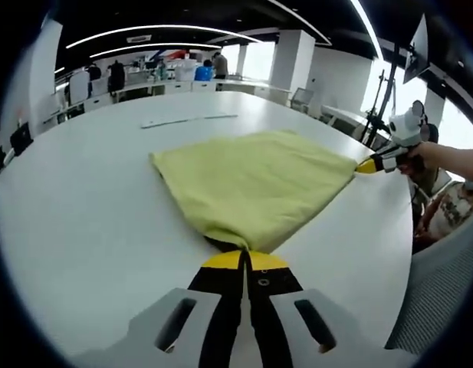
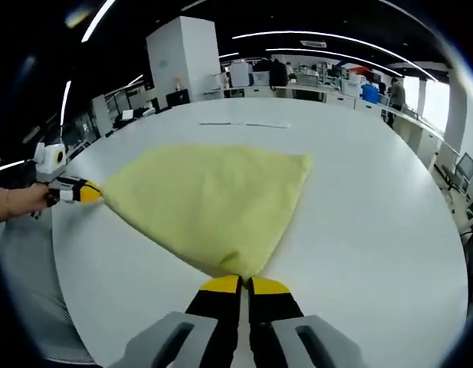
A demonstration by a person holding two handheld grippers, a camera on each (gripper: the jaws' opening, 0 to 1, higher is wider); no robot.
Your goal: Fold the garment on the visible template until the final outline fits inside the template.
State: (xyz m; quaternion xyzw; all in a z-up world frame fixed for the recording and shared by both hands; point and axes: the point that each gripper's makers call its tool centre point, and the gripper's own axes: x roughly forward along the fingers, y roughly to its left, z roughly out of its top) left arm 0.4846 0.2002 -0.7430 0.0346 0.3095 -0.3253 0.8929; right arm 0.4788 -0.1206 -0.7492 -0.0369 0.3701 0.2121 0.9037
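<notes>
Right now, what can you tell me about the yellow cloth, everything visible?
The yellow cloth is a soft, towel-like fabric, pale yellow-green, plain with no print. It lies on the white table, pulled taut between two corners so it spreads like a fan. The left hand-held gripper is shut on one corner and the right hand-held gripper is shut on another. Its far edge rests flat with light wrinkles. Nothing else touches it.

The garment [image 1: 251,184] lies spread on the desk [image 1: 83,215], pinched at one corner by the left hand-held gripper [image 1: 244,259] and at another by the right hand-held gripper [image 2: 244,284]. Beyond it lies a thin strip [image 1: 188,119].
</notes>
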